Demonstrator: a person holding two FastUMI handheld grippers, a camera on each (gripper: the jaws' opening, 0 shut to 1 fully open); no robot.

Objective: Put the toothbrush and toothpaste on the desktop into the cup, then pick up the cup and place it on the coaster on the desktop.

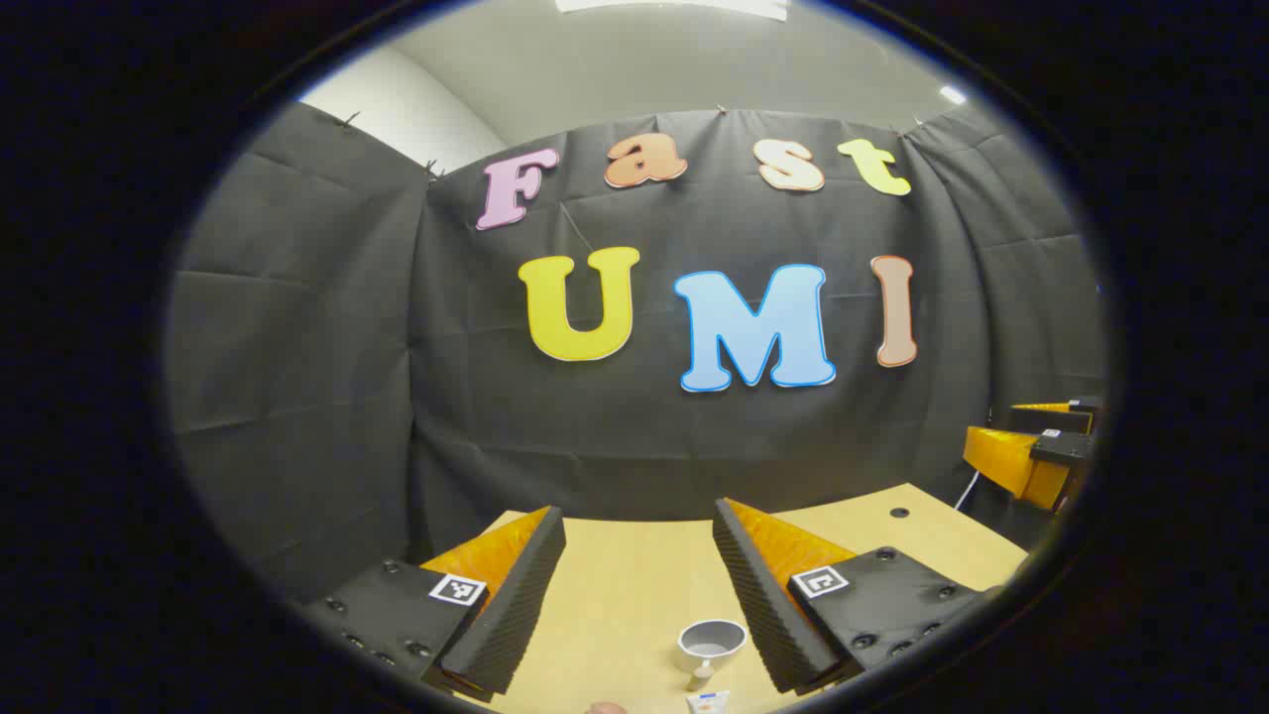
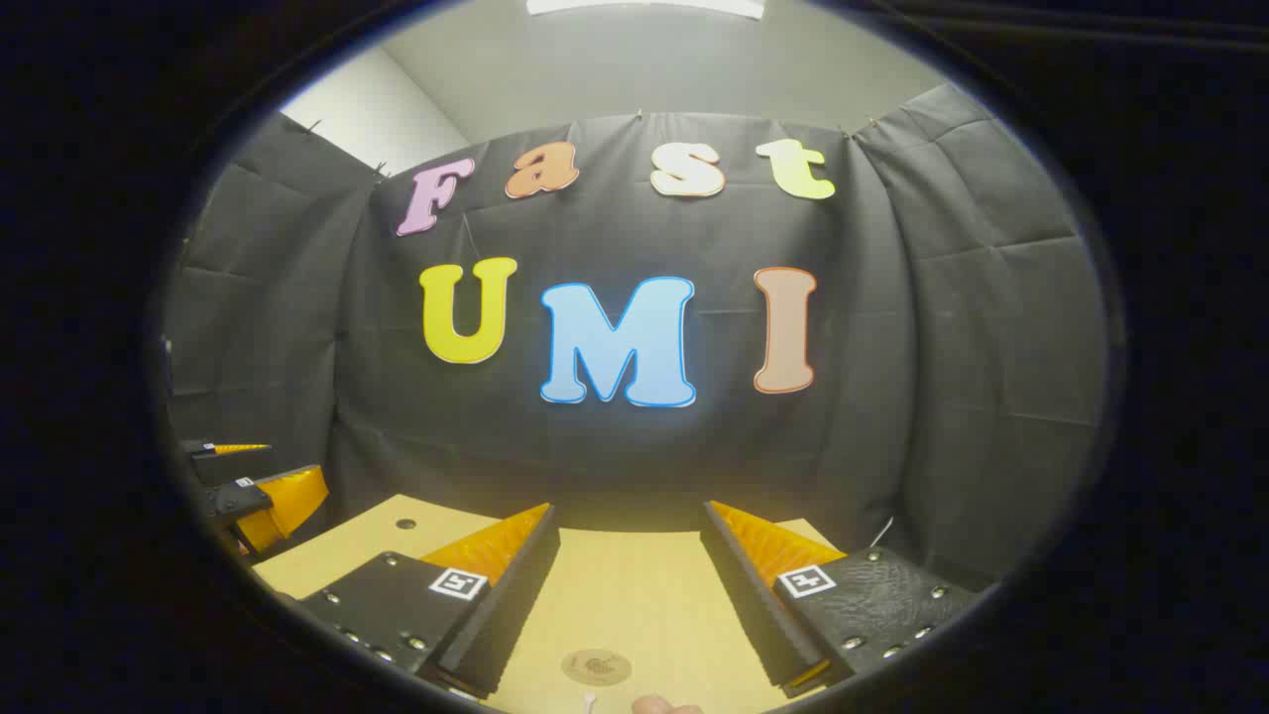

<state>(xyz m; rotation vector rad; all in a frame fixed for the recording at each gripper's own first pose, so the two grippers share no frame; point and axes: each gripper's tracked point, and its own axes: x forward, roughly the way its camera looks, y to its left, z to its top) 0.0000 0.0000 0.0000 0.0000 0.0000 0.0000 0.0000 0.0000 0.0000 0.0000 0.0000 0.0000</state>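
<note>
Both grippers agape above desktop (image 1: 634, 595); cup (image 1: 711, 643) near its front edge

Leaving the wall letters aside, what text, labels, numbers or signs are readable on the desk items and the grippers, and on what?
Toothpaste tube: some print, too small to read.
Coaster: a faint mark, too blurred to read.
Left gripper and right gripper: square black-and-white markers, patterns only, no words.
Cup: no text visible.
</note>
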